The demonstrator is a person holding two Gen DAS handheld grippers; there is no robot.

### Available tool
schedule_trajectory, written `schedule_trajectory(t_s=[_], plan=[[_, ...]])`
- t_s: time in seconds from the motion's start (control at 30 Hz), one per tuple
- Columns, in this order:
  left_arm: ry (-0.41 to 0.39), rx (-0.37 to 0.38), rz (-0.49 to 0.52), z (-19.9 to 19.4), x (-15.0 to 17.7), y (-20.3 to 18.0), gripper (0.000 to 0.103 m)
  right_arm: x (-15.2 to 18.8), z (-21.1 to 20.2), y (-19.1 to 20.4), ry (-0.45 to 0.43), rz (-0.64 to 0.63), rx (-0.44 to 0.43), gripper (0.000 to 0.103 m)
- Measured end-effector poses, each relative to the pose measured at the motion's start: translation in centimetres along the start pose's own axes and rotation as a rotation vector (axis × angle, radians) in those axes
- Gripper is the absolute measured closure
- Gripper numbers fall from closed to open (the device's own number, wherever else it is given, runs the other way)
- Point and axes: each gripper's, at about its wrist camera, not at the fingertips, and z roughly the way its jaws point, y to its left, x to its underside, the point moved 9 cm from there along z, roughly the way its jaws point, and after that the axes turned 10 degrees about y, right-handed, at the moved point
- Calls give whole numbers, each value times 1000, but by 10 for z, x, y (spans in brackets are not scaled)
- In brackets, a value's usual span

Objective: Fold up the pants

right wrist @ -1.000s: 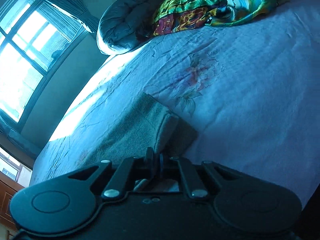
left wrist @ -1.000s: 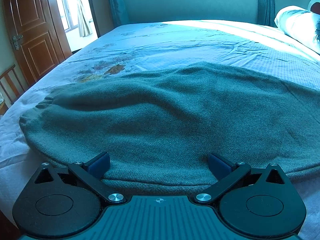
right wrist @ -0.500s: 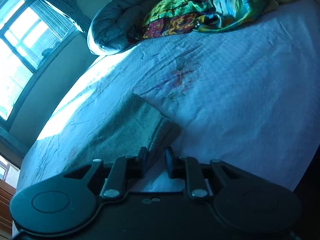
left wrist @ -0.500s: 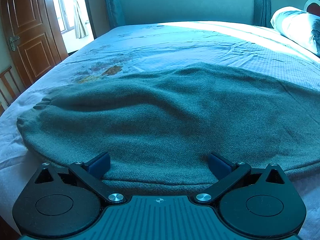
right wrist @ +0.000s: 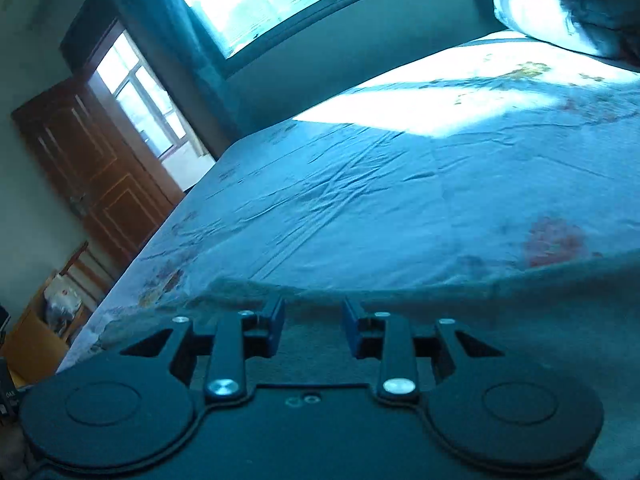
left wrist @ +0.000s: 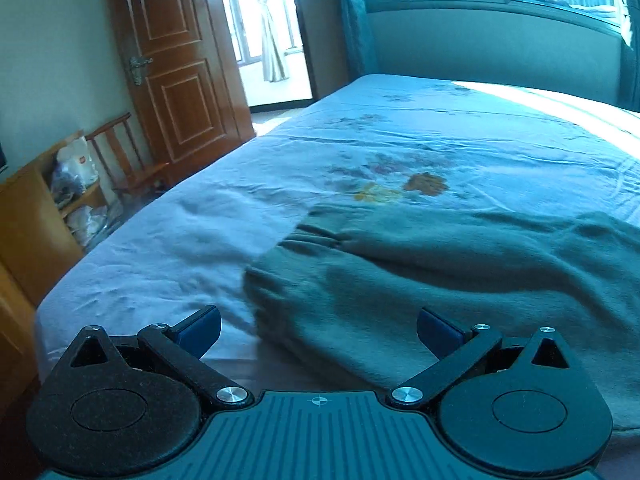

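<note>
The grey-green pants (left wrist: 440, 280) lie spread on the bed, with the gathered waistband end (left wrist: 304, 240) toward the left. My left gripper (left wrist: 318, 328) is open and empty, low over the pants' near left edge. In the right wrist view the pants (right wrist: 520, 320) fill the lower frame. My right gripper (right wrist: 314, 320) is partly open just above the cloth and holds nothing.
The bed (left wrist: 420, 148) has a light floral sheet. A wooden door (left wrist: 176, 64), a wooden chair (left wrist: 128, 160) and a shelf unit (left wrist: 36, 216) stand left of the bed. A pillow (right wrist: 560, 4) lies at the far right. The bed edge (left wrist: 52, 304) is close on the left.
My right gripper has opened, let go of the folded pants leg end, and swung left to face the door and window. My left gripper has turned left toward the waistband end.
</note>
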Motion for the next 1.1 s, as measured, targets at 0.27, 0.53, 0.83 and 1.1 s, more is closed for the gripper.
schedule_trajectory(t_s=[0.27, 0.53, 0.83, 1.1], plan=[[113, 120, -127, 66, -7, 49, 0, -44, 159, 102, 187, -248, 4, 74], [103, 330, -236, 76, 13, 41, 42, -17, 204, 107, 332, -379, 11, 100], [101, 281, -180, 66, 10, 34, 52, -22, 204, 86, 245, -406, 230, 103], [27, 252, -145, 29, -7, 27, 39, -32, 121, 122, 93, -368, 40, 94]])
